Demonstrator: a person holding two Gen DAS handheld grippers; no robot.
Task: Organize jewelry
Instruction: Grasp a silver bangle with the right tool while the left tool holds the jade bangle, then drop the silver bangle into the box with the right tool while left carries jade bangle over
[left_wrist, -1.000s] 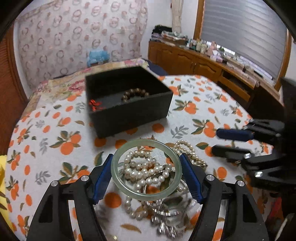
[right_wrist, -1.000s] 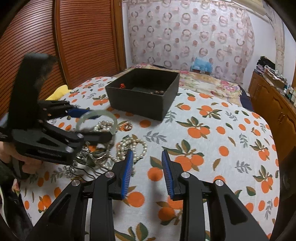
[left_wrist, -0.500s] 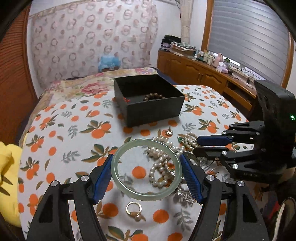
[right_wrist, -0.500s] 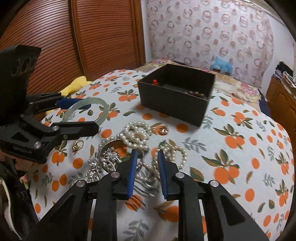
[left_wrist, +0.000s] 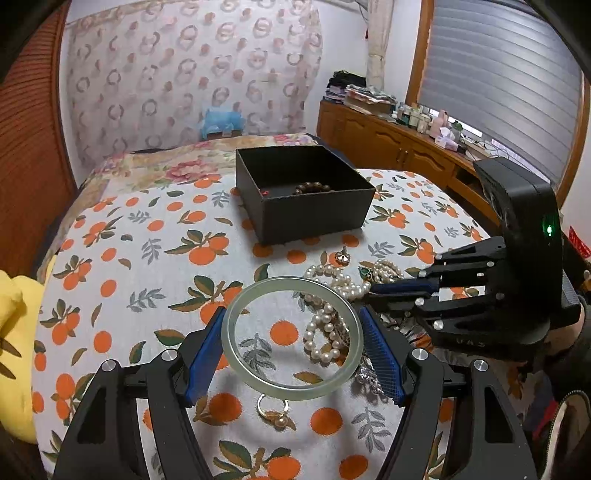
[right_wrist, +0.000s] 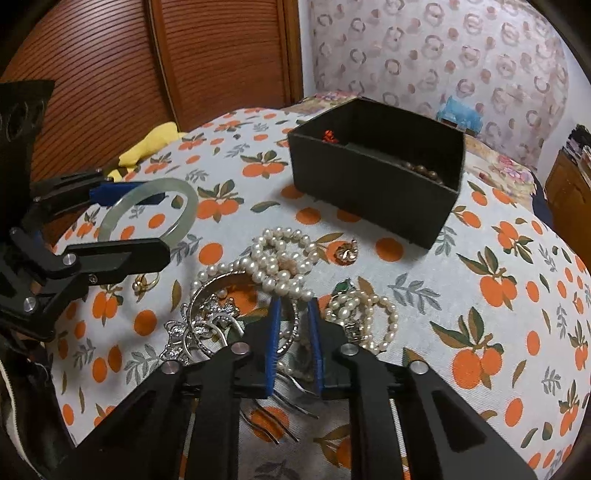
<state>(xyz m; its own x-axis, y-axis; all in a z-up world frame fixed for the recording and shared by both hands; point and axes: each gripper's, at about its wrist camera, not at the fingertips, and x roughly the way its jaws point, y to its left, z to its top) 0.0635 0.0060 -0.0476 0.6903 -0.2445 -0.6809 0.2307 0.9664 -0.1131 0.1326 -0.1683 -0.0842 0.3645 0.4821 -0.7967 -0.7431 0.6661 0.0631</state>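
My left gripper (left_wrist: 293, 338) is shut on a pale green jade bangle (left_wrist: 236, 306) and holds it flat above the cloth; it also shows in the right wrist view (right_wrist: 184, 218). My right gripper (right_wrist: 293, 306) is open with a narrow gap, low over a pile of pearl strands (right_wrist: 275, 258) and silver pieces (right_wrist: 199, 325). In the left wrist view it (left_wrist: 373, 293) reaches into the pile from the right. A black open box (left_wrist: 306, 214) stands further back, with a brown bead bracelet (left_wrist: 312, 187) inside.
A gold pearl ring (left_wrist: 275, 411) lies below the bangle. A small gold flower piece (right_wrist: 347, 253) lies near the box (right_wrist: 373, 184). A yellow cloth (left_wrist: 14, 332) lies at the left edge. Wooden cabinets (left_wrist: 399, 147) stand at the far right.
My left gripper has pulled back and left with the bangle, away from the pile. My right gripper has moved onto the pile and its jaws have narrowed.
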